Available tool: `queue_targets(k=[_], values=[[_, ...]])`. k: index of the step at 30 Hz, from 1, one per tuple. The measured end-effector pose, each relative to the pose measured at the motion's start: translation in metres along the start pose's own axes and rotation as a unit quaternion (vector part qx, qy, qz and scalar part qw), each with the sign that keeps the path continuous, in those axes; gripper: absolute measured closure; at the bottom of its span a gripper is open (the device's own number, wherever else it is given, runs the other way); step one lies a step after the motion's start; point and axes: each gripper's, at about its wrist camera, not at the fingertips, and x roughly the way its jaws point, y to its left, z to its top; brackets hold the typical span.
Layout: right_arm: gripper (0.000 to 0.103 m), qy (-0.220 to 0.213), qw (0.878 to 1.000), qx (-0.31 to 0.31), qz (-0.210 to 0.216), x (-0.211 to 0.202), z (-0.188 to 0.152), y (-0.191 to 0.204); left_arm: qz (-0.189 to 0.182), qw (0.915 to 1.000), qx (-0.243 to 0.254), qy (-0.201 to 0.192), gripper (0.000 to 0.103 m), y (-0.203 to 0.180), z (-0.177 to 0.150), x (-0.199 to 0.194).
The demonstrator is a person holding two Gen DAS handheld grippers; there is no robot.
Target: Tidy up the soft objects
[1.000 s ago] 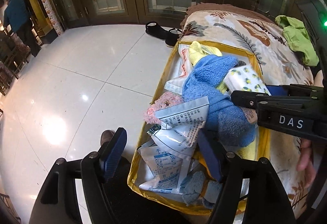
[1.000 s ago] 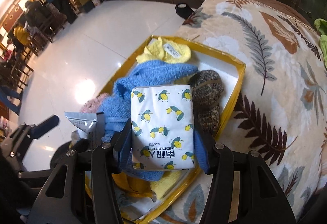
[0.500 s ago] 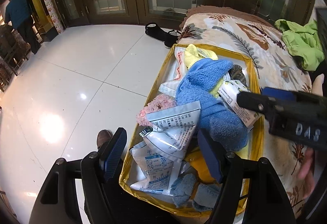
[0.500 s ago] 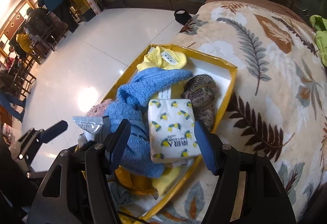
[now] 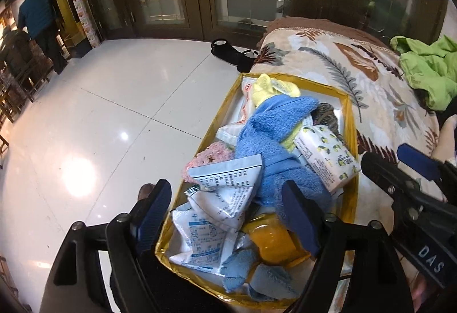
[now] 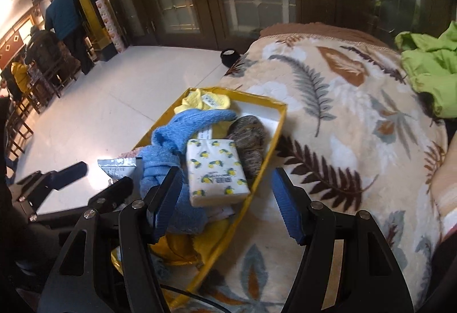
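Observation:
A yellow box (image 5: pixel 350 124) (image 6: pixel 265 158) sits at the edge of a floral blanket, heaped with soft things. A blue towel (image 5: pixel 274 135) (image 6: pixel 182 127) lies across the middle. Beside it rests a lemon-print tissue pack (image 5: pixel 325 158) (image 6: pixel 214 170). My right gripper (image 6: pixel 225 198) (image 5: pixel 385 161) is open, hovering just behind the pack without touching it. My left gripper (image 5: pixel 225 213) (image 6: pixel 94 181) hangs over the near end with its jaws opening. White sachets (image 5: pixel 222 193) lie below its gap, and the pads press on nothing.
A yellow cloth (image 5: pixel 268 90), a brown knitted piece (image 6: pixel 251 138) and a pink knit (image 5: pixel 205 153) also lie in the box. A green jacket (image 5: pixel 428 73) is on the blanket (image 6: pixel 342 127). Black shoes (image 5: pixel 228 51) stand on the tiled floor (image 5: pixel 100 127). People (image 6: pixel 62 18) stand far left.
My right gripper let go of the tissue pack, opened and drew back and up; the pack now lies in the box. My left gripper's jaws have spread wider.

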Motion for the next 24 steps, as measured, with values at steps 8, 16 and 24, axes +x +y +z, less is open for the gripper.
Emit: queue_targets(k=[8,16,24], values=[[0.038,-0.012,1.0,0.009,-0.015,-0.009,-0.017,-0.01,-0.011,0.9998,0.004,-0.017,0.023,-0.006,-0.001,-0.005],[0.038,-0.002,1.0,0.008,-0.013,-0.005,-0.023,-0.01,-0.021,0.9996,0.015,-0.008,0.023,-0.012,-0.002,-0.001],[0.038,0.003,1.0,0.01,-0.011,-0.004,-0.024,-0.012,-0.017,0.9996,0.016,-0.014,0.023,-0.013,-0.003,-0.004]])
